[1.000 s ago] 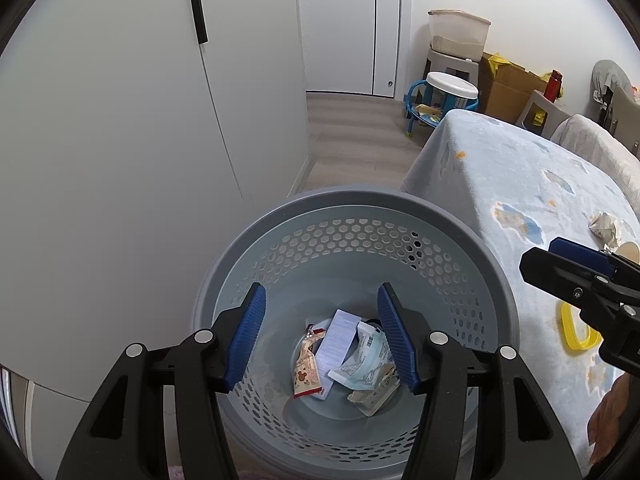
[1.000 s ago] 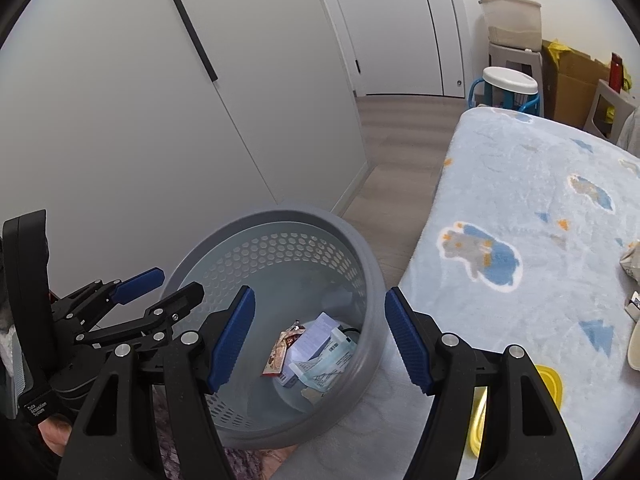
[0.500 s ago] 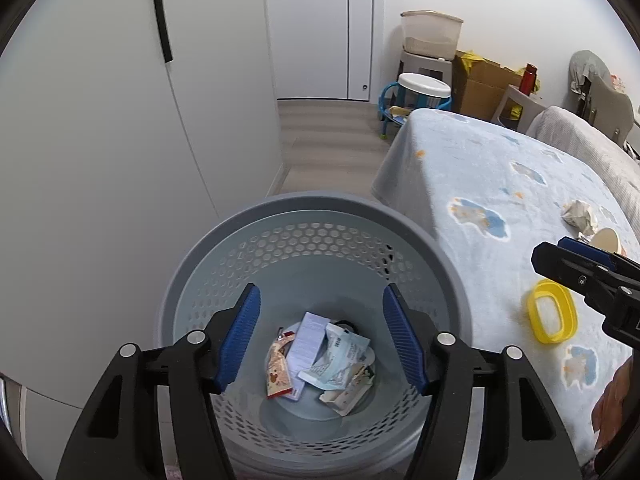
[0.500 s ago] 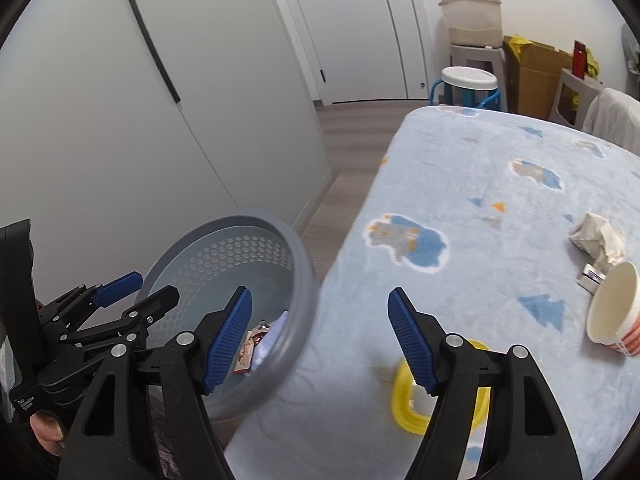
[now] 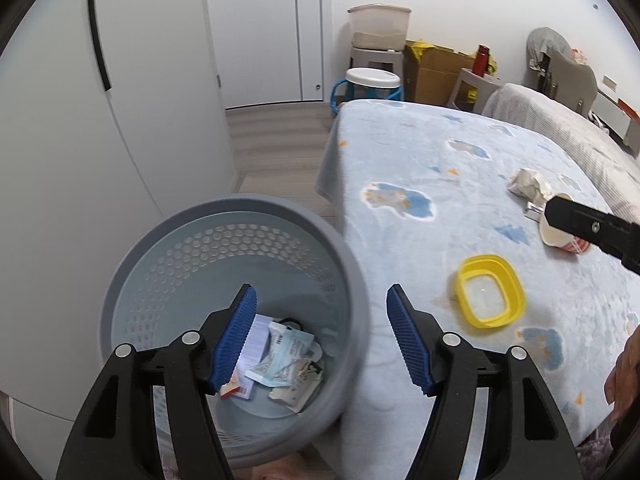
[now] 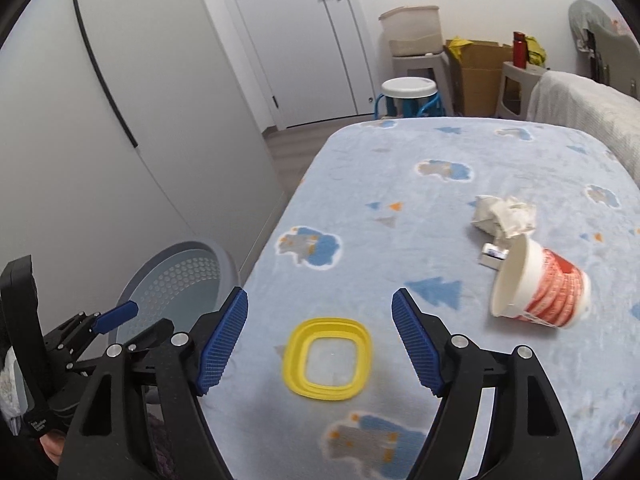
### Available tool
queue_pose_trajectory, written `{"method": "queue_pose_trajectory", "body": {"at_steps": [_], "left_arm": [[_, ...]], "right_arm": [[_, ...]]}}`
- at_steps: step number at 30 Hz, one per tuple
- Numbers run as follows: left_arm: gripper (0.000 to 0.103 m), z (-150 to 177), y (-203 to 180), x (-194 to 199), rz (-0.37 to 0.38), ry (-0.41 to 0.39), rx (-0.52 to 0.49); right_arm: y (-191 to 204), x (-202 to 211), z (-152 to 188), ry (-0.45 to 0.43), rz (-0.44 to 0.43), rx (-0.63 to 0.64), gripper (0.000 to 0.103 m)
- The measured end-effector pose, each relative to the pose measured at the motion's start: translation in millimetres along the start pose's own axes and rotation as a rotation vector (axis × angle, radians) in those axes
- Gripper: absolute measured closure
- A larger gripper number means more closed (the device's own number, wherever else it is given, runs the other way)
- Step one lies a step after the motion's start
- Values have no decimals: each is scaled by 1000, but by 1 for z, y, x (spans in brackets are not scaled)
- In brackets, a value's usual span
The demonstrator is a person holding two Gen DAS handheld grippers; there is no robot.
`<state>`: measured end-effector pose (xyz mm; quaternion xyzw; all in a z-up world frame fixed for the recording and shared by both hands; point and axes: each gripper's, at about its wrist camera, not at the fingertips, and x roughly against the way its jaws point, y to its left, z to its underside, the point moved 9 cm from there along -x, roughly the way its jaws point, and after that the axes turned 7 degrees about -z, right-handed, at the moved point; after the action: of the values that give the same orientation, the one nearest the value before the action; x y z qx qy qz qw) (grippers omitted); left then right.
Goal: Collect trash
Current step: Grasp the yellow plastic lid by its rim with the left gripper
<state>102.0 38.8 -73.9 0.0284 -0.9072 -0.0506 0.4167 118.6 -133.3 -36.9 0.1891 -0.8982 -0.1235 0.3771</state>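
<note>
Right claw [image 6: 320, 346]: tilted down over the bed, jaws apart and just widened, empty; yellow lid [image 6: 328, 362] lies lower centre between them.
Left claw [image 5: 320, 340]: jaws apart, empty, straddling the rim of the trash basket [image 5: 160, 240] at lower left.
Paper cup [image 6: 540, 288]: tipped, right.

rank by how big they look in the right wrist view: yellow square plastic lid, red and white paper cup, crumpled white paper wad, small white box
1. Red and white paper cup and yellow square plastic lid: alike, lid nearer the camera, so unranked.
3. Crumpled white paper wad.
4. Small white box, partly hidden by the cup.
</note>
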Motion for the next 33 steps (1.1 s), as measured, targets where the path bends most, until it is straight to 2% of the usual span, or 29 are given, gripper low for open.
{"method": "queue_pose_trajectory", "body": {"at_steps": [7,10,16,21,25,33], "left_arm": [[37,8,-55,3,100,19,-69],[33,14,-80,5,143,27,-95],[32,27,-115,-4,166,69,-146],[30,33,-137,-12,187,106,-165],[29,37,-149,-16,183,116,-184],[29,32,-161,-32,121,107,-219]], "right_arm": [[-33,22,5,-26,37,-43,25],[-46,33,6,-39,46,-65,24],[-66,55,3,-80,55,-96,17],[-78,68,2,-102,60,-116,17],[-89,79,2,-119,63,-137,17],[-97,94,-4,-153,50,-163,17]]}}
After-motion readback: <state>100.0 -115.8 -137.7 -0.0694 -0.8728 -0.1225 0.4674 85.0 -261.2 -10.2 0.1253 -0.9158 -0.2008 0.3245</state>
